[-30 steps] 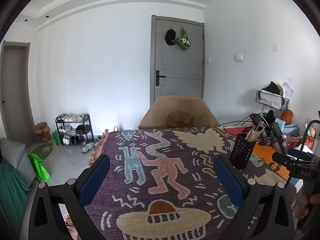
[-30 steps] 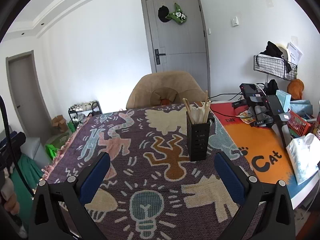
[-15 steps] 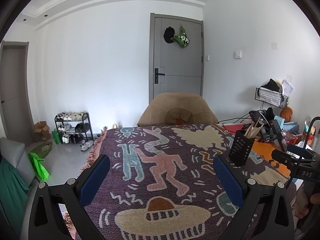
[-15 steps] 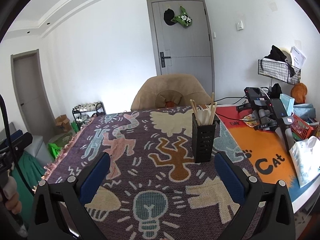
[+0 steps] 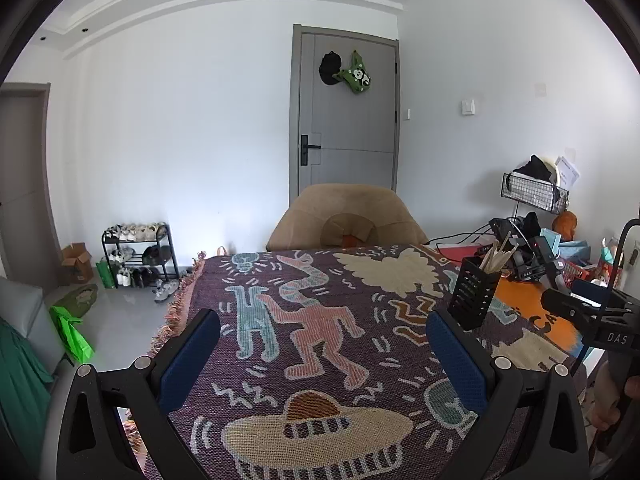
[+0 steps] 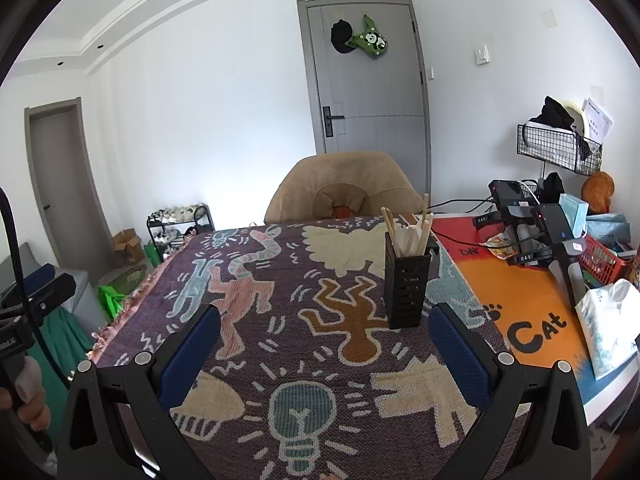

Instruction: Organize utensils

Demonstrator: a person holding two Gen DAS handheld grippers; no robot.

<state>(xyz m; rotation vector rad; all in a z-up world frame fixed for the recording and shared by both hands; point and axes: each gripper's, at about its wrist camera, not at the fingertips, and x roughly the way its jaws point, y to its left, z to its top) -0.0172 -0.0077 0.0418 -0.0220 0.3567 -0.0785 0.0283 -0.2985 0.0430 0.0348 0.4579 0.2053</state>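
Right now your right gripper [image 6: 324,344] is the nearer tool: the black holder [image 6: 409,282] stands upright on the patterned cloth [image 6: 256,320] just ahead and slightly right of its midline, wooden utensils [image 6: 412,230] poking up and leaning a little. Both sets of jaws are spread wide, holding nothing. From your left gripper [image 5: 324,344] the holder [image 5: 474,298] sits well off to the right, farther away. Judgement: reach with the right, coming down from above along the sticks.
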